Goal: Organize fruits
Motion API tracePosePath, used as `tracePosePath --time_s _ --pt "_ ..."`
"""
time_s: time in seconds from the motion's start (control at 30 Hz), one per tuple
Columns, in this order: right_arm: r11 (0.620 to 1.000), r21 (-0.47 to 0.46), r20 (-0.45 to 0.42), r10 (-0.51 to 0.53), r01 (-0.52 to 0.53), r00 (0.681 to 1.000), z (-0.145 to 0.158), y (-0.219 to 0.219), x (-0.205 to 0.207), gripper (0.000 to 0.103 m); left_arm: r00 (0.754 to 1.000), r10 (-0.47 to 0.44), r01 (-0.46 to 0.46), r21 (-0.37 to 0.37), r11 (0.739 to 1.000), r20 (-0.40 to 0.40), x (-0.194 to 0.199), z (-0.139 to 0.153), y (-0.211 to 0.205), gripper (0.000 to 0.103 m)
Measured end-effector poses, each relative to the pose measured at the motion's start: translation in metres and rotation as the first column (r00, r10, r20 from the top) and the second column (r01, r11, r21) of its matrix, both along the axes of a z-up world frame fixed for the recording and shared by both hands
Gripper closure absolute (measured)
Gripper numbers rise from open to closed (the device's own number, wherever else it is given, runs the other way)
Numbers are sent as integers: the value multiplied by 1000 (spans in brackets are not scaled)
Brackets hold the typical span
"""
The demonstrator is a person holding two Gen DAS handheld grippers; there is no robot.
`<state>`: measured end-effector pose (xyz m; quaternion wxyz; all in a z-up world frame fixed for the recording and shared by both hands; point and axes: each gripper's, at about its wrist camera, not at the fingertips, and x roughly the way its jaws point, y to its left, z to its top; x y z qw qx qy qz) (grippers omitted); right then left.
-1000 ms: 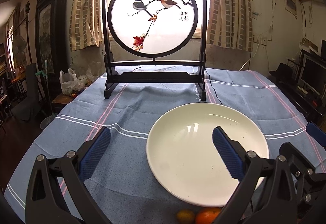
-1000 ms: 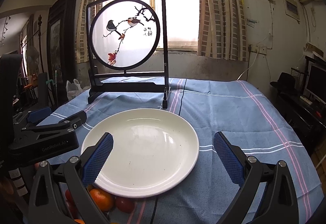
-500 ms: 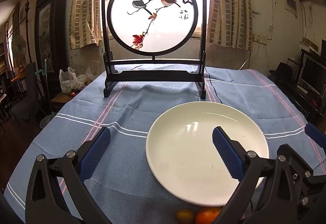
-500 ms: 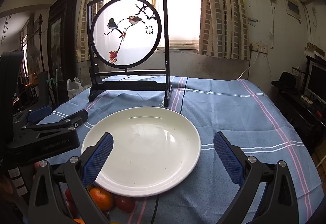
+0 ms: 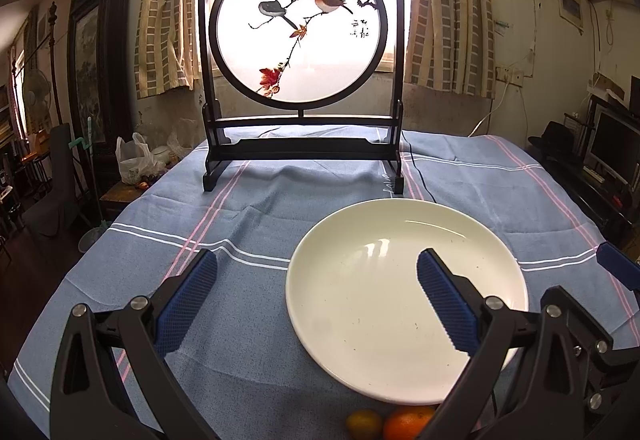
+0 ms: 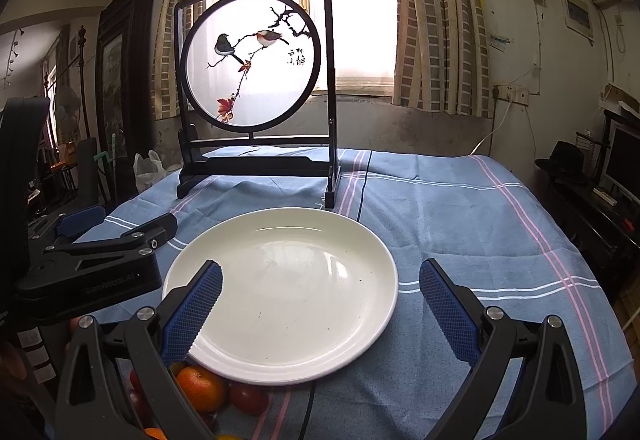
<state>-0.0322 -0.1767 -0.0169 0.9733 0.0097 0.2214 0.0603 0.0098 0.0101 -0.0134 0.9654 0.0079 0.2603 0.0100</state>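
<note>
Fruits sit bunched at the near rim of the white plate point(image 6: 280, 292), at about 6 o'clock: an orange mandarin point(image 6: 201, 388) and a red tomato point(image 6: 248, 398) lie just beside each other against the plate's edge in the right wrist view, with more red and orange pieces partly hidden under the tong frame. From the left wrist view a smaller yellow-orange citrus point(image 5: 363, 424) and an orange point(image 5: 408, 422) touch at 6 o'clock, just below the plate point(image 5: 360, 304).

Left gripper point(image 5: 316, 302) hangs released — its blue ribbed pads spread wide, one over bare cloth, the other over the plate, nothing between them. Right gripper point(image 6: 320, 306) is likewise released, its pads straddling the plate's near half, holding nothing. The left tool's black body point(image 6: 92, 272) shows at 9 o'clock in the right view, beside the plate's left rim.

Open cloth runs from the plate toward 3 o'clock up to the table edge. At 12 o'clock a dark wooden screen point(image 5: 300, 80) stands upright, well apart from the plate, its round translucent panel painted with two birds on a branch; a thin black cable point(image 5: 416, 176) trails past its right foot.

The tablecloth point(image 5: 260, 208) is blue woven fabric with pink and white stripes, slightly wrinkled. The plate is glossy, round and shallow. Behind — a bright window point(image 6: 352, 0) with checked curtains point(image 6: 440, 20).
</note>
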Motion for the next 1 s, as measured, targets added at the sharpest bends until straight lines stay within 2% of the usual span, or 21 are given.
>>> tracePosePath --time_s 0.43,0.6,0.73,0.87,1.0 --pt "1000 -12 6 16 -16 1000 1 5 -2 4 1000 -8 8 4 1000 0 -1 -1 -2 5" --pt "998 46 -23 44 -43 999 5 1 -3 4 1000 -18 18 1 1000 22 -7 8 0 5" --pt "993 70 -80 103 -97 992 8 -8 -11 4 998 -63 63 7 998 29 -25 16 8 5" --pt "989 0 -150 144 -145 978 5 -14 -33 4 990 -139 137 93 986 14 -54 16 15 5" --pt "973 20 -259 225 -228 939 -2 -25 -67 4 966 -251 256 116 960 -55 -95 10 30 5"
